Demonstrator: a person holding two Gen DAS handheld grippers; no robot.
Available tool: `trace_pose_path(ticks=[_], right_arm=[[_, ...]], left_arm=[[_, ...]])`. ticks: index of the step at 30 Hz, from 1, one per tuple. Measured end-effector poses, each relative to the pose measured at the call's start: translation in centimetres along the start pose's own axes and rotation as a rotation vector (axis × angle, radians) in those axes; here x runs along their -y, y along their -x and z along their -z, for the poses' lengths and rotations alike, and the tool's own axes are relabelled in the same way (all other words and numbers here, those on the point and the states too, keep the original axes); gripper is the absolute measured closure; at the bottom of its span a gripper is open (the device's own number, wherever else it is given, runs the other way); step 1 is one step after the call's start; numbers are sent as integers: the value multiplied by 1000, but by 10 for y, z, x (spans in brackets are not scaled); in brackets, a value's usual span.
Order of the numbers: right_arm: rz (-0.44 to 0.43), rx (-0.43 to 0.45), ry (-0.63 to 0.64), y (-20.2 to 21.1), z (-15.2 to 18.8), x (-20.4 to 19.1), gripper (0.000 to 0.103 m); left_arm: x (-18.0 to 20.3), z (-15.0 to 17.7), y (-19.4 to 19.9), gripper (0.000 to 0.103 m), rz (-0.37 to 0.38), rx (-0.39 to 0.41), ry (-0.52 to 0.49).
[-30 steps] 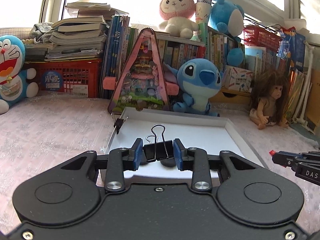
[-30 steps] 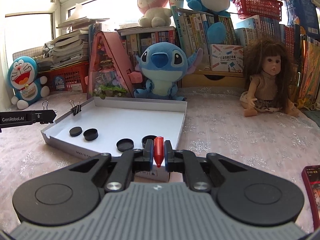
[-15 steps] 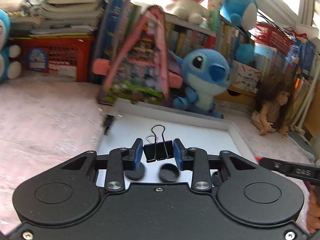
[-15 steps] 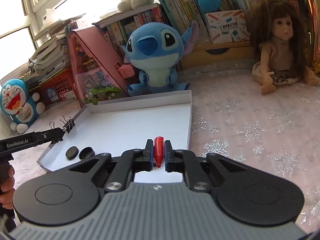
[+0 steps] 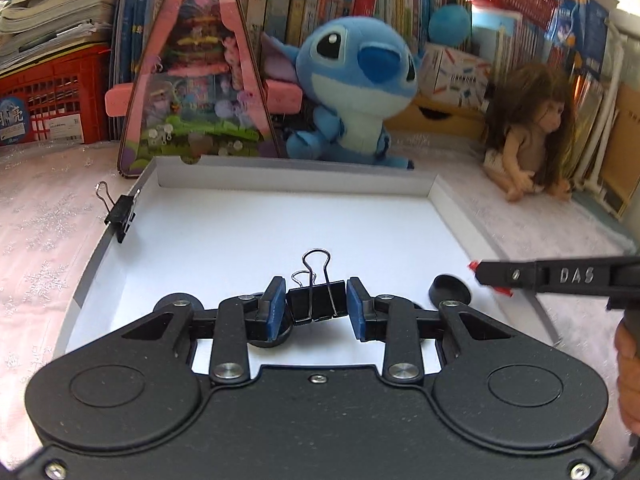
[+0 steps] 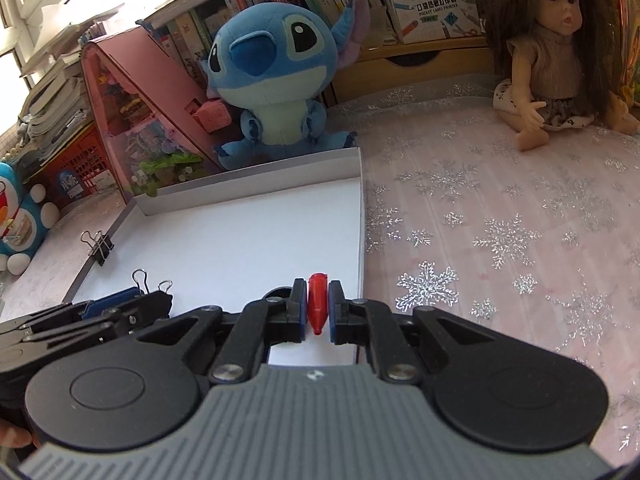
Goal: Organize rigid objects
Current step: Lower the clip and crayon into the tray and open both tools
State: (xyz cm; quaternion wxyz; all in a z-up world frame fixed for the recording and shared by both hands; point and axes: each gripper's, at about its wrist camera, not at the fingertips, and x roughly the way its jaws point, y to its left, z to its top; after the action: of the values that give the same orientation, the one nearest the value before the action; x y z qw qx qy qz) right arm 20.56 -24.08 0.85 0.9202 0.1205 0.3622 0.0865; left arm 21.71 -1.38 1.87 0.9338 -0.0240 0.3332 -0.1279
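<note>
While my left gripper [image 5: 316, 308] hangs over the near part of the white tray [image 5: 436, 188], its blue pads are clamped on the body of a black binder clip [image 5: 317, 306], wire loops pointing up and away from me. Tray floor lies right below and ahead, so the drop is straight down. A second binder clip [image 5: 120, 216] bites the tray's left wall. A black cap [image 5: 449, 289] lies on the floor to my right, others half hidden under the fingers. My right gripper [image 5: 486, 274] comes in from the right edge, red tip over the tray's right rim.

From the right wrist view, my right gripper [image 6: 318, 314] is squeezed tight on a small red pen cap [image 6: 317, 306], long axis along the fingers, point toward the camera. It sits over the tray's near right corner, inside the wall [image 6: 362, 216]. Left gripper [image 6: 132, 306] is just to its left, both about equally near the floor. Open floor lies ahead of both loads.
</note>
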Motion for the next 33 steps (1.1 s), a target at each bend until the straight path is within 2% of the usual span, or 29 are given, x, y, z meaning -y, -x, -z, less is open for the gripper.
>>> trace_pose_path(ticks=[5, 10, 18, 19, 20, 21, 23, 25, 26, 27, 33], right_arm=[[11, -2, -8, -5, -2, -3, 89], [20, -8, -7, -8, -1, -4, 89], [-2, -2, -7, -6, 1, -4, 82], [-2, 0, -8, -5, 1, -4, 76], [0, 6, -6, -3, 2, -4, 69], [-2, 17, 1, 0, 3, -4, 68], [-4, 44, 34, 8, 7, -6, 56], [-1, 74, 78, 17, 12, -8, 48], [-7, 86, 99, 21, 15, -10, 46], [-12, 96, 117, 26, 18, -11, 45], [-20, 161, 240, 53, 40, -23, 27]], left_arm=[[6, 3, -2, 72, -19, 1, -60], [7, 2, -2, 72, 12, -15, -62], [10, 5, -3, 72, -5, -26, -68], [9, 5, -2, 70, -7, -22, -67], [9, 4, 1, 63, -7, -17, -66], [8, 4, 4, 54, -8, -10, -63], [6, 4, 12, 48, -6, 5, -56], [4, 4, 20, 40, 6, 13, -48], [3, 5, 25, 31, 10, 18, -43], [3, 7, 30, 27, 14, 25, -43], [10, 24, 61, 25, 34, 62, -76]])
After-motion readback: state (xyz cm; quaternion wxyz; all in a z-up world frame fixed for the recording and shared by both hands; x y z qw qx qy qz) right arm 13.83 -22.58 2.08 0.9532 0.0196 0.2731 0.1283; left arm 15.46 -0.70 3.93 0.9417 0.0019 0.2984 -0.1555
